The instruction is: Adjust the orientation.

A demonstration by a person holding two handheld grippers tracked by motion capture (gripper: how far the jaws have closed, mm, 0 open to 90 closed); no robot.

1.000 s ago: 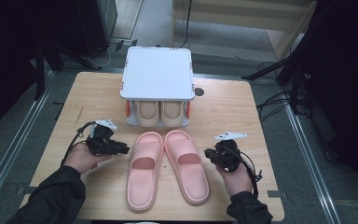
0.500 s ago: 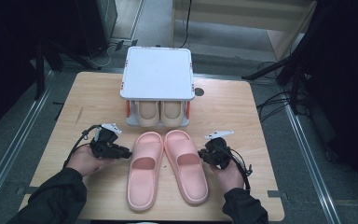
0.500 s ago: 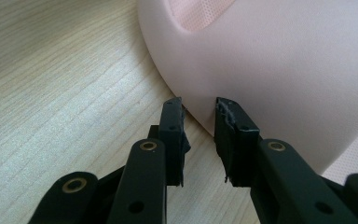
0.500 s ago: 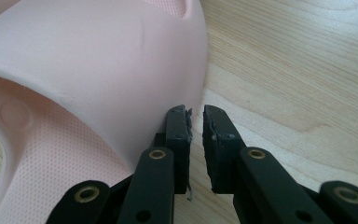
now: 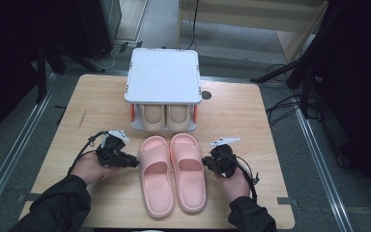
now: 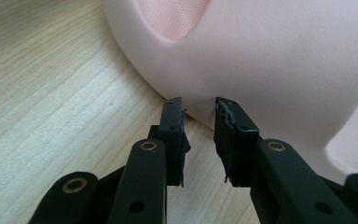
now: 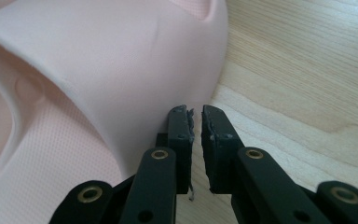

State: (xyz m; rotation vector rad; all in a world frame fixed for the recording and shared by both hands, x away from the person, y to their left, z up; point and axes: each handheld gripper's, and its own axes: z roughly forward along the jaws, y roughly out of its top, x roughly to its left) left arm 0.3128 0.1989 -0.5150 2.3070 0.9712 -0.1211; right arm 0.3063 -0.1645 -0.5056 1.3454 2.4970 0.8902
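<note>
Down at centre frame, left gripper (image 5: 134, 163) and right gripper (image 5: 206, 163) flank the pink slippers (image 5: 174, 171) — jaws nearly closed, gripping nothing — they could just shove the pair askew.

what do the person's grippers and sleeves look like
Both the left gripper and the right gripper are black, each trailing a black cable and topped by a pale grey three-cornered plate. Up close their two flat black jaws hang from links with brass-coloured pivot rivets, and the pads look ragged at the edges. The sleeves are black.
</note>
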